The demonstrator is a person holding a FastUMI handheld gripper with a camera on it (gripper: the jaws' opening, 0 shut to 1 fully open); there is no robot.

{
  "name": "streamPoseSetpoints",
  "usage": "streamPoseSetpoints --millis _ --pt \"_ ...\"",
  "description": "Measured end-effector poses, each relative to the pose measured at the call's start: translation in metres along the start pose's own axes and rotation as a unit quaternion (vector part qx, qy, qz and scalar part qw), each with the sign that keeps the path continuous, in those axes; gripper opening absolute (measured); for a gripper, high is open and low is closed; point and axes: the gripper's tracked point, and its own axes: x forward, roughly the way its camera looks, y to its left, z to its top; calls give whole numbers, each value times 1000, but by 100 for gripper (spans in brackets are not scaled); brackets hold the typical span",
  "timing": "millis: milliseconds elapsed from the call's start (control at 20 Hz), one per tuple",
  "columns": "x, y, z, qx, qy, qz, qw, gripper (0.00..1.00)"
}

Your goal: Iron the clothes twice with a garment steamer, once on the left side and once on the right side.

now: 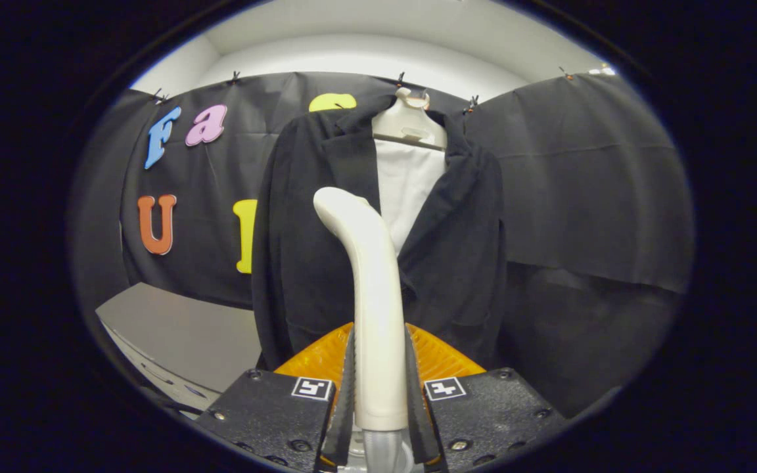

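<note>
Gripper view: the tool point(380, 368) squeezes the steamer point(372, 289) tight. The steamer is near the jacket point(457, 249). I think both sides still need steam.

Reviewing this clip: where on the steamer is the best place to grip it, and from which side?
Grip the straight lower handle of the steamer, coming from behind with one finger either side, as the gripper does now; the curved head stays free toward the jacket.

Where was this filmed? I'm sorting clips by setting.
Probably a staged recording booth, not a home: black cloth walls are clipped up, a dark jacket hangs on a hanger, and the gripper is shut on a steamer.
</note>
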Motion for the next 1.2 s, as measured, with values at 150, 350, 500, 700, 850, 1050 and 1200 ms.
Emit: streamPoseSetpoints --millis 150,350,500,700,850,1050,1200 --pt "0 -2 -17 0 17 -3 1000 38" --pt "-3 -2 -37 -2 34 -6 999 38" --pt "-5 1 -55 -8 49 -5 999 38" --pt "-6 13 -85 -16 79 6 997 38" --pt "-3 15 -103 -20 98 6 995 38" --pt "0 17 -125 -17 118 3 993 38" --pt "2 18 -136 -15 134 1 991 38"
